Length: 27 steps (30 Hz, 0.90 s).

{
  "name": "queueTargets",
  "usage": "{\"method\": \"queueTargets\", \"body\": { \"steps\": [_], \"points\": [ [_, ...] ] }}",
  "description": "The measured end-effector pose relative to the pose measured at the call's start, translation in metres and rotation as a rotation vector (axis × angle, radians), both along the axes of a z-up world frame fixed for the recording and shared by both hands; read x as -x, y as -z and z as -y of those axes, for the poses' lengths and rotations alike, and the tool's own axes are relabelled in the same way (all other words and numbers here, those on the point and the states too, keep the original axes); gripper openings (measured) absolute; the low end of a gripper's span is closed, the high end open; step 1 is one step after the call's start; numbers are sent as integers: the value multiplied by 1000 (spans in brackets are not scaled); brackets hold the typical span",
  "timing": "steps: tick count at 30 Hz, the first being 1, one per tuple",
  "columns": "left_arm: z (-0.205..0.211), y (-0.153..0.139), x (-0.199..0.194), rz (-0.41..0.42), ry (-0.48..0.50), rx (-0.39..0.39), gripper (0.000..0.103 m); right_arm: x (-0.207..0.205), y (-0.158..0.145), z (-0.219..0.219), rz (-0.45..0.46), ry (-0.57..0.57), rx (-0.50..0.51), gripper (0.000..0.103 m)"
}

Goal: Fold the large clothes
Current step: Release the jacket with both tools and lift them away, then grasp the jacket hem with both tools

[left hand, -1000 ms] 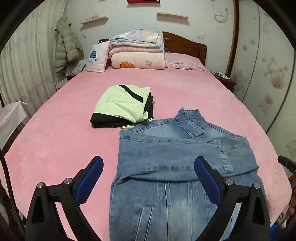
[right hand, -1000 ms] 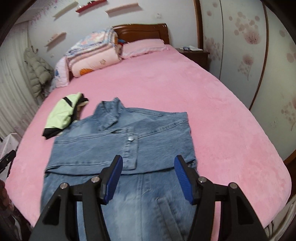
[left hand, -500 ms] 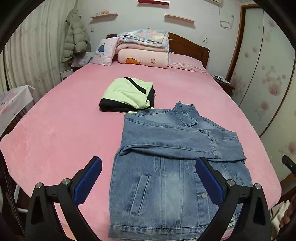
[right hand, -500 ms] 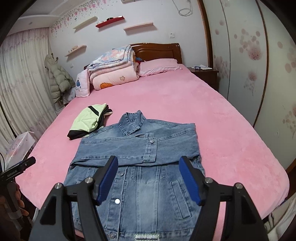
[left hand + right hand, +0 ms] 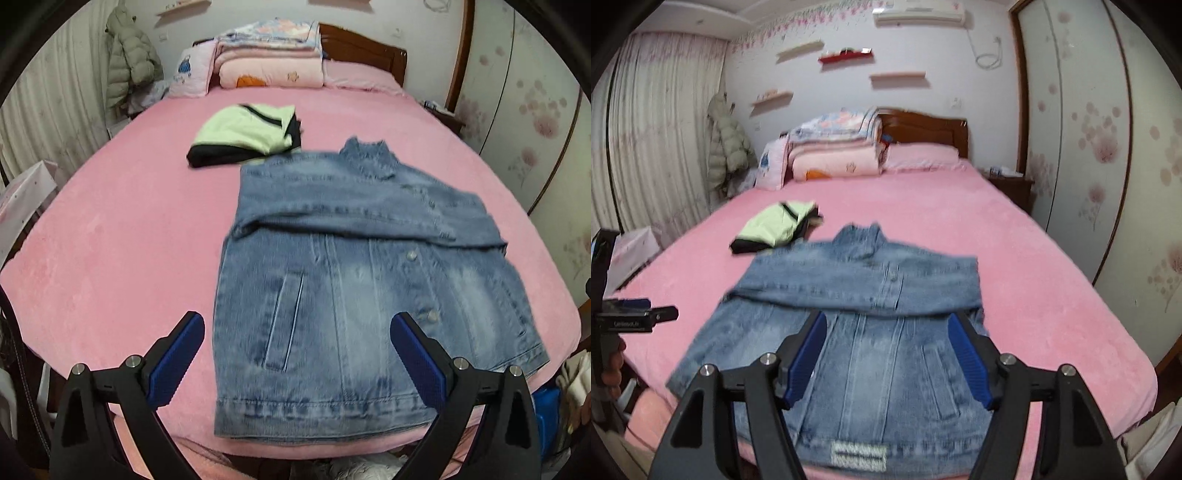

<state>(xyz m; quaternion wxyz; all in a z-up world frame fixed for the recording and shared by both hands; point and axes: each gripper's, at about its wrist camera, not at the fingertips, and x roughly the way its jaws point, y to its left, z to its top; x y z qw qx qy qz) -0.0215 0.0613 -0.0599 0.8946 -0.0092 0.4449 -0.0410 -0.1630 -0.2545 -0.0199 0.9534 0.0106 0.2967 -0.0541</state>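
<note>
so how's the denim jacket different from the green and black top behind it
The denim jacket lies spread out with only its sleeves folded across the chest; the green and black top is folded into a compact bundle. The jacket covers far more of the bed and lies at its near edge; the top sits further up. The jacket is faded blue; the top is pale green with black. Both rest on the pink bedcover, ungripped.

Stacked quilts (image 5: 834, 144) and pillow (image 5: 921, 157) at wooden headboard (image 5: 923, 129); puffer coat (image 5: 727, 147) beside curtain (image 5: 661, 147).

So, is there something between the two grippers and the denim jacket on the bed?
Nothing visible. The left gripper and right gripper are open above the denim jacket; the folded green garment lies beyond its collar.
</note>
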Motion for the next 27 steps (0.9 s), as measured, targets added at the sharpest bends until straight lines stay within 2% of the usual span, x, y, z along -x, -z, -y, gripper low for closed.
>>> {"method": "queueTargets", "body": {
  "steps": [4,11,19,27],
  "points": [
    [-3,29,0,-44,-13,-57,101,2,28,10,-74,14,-17,69],
    [-11,79,2,-154,-25,-105,98,5,73,29,-214,46,-39,69],
    [-33,122,3,-283,-70,12,98,7,98,56,-307,111,-40,68],
    [-57,139,5,-309,-71,161,98,13,121,93,-373,177,-135,68]
  ]
}}
